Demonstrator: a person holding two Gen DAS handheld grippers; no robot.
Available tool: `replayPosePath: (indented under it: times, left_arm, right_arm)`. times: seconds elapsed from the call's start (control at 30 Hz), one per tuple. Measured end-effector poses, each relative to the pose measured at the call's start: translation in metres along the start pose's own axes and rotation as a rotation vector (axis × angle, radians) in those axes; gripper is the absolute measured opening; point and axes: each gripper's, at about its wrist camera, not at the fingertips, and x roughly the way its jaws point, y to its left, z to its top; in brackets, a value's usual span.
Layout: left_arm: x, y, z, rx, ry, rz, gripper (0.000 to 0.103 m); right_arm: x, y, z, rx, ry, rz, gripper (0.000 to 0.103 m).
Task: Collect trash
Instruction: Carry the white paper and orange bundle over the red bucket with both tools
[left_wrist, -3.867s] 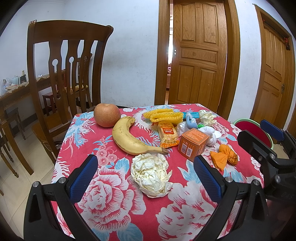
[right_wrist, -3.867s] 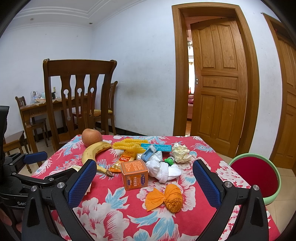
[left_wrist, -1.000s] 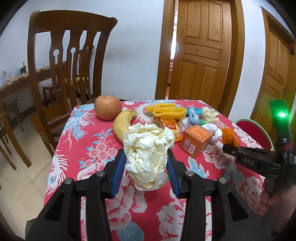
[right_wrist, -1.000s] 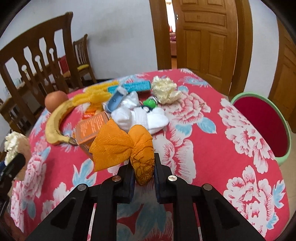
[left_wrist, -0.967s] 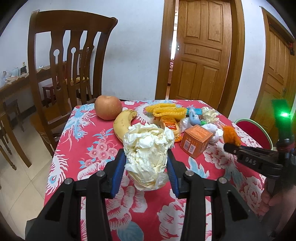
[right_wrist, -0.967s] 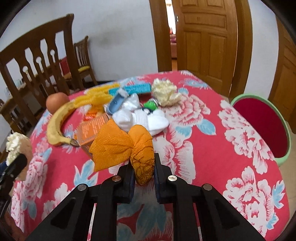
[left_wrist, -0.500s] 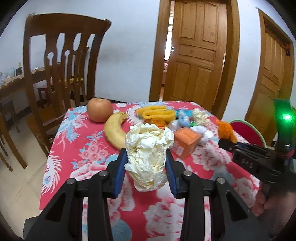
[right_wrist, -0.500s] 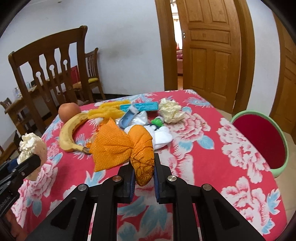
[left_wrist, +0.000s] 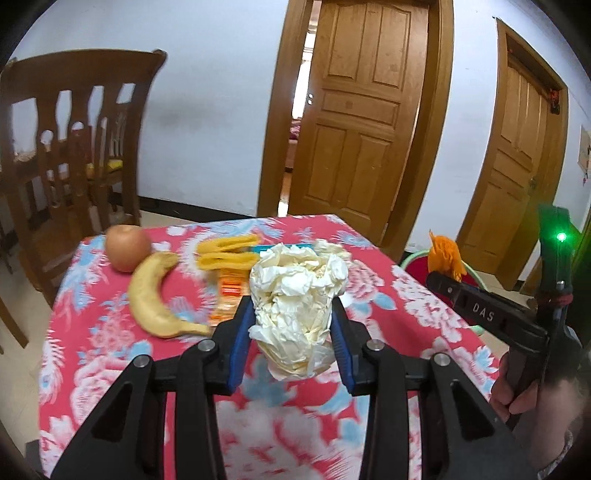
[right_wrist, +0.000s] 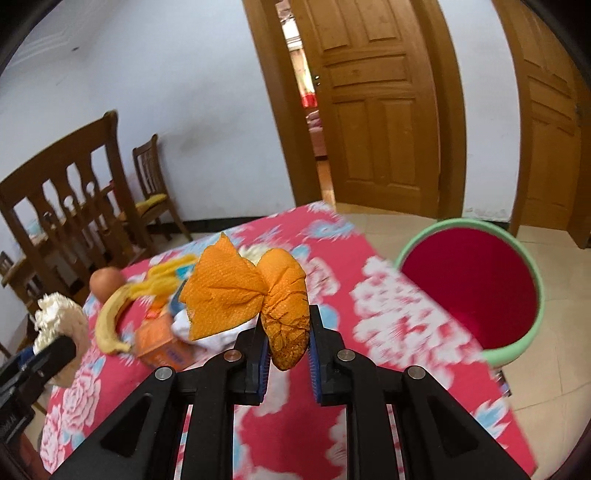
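Left gripper (left_wrist: 291, 332) is clamped on a crumpled paper wad (left_wrist: 297, 306) at frame centre; right gripper (right_wrist: 287, 350) pinches an orange napkin (right_wrist: 251, 295), bin (right_wrist: 517, 347) at right. Both look light, soft and squashy, so a mid-body squeeze should hold.

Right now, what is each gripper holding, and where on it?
Left gripper: crumpled white paper wad, squeezed at its sides. Right gripper: orange napkin, pinched at its lower twisted end.

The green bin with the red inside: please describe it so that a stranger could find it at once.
Start at the table with the red flowered cloth. Past its right edge, on the tiled floor before the wooden doors, stands the bin. It alone is round and open-topped, pale green outside and deep red inside.
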Motion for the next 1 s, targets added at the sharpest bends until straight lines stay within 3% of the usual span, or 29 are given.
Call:
replayPosePath:
  times: [0.63, 0.8, 1.0]
  left_arm:
    - [0.050, -0.084, 0.051, 0.096, -0.005, -0.110, 0.039]
    - [0.082, -0.123, 0.060, 0.124, 0.018, -0.174, 0.039]
    - [0.129, -0.183, 0.060, 0.162, 0.067, -0.273, 0.039]
  right_arm:
    - [0.004, -0.080, 0.040, 0.051, -0.045, -0.044, 0.019]
    - [0.006, -0.104, 0.043, 0.038, -0.060, -0.025, 0.018]
    - [0.023, -0.151, 0.052, 0.087, -0.020, -0.071, 0.018]
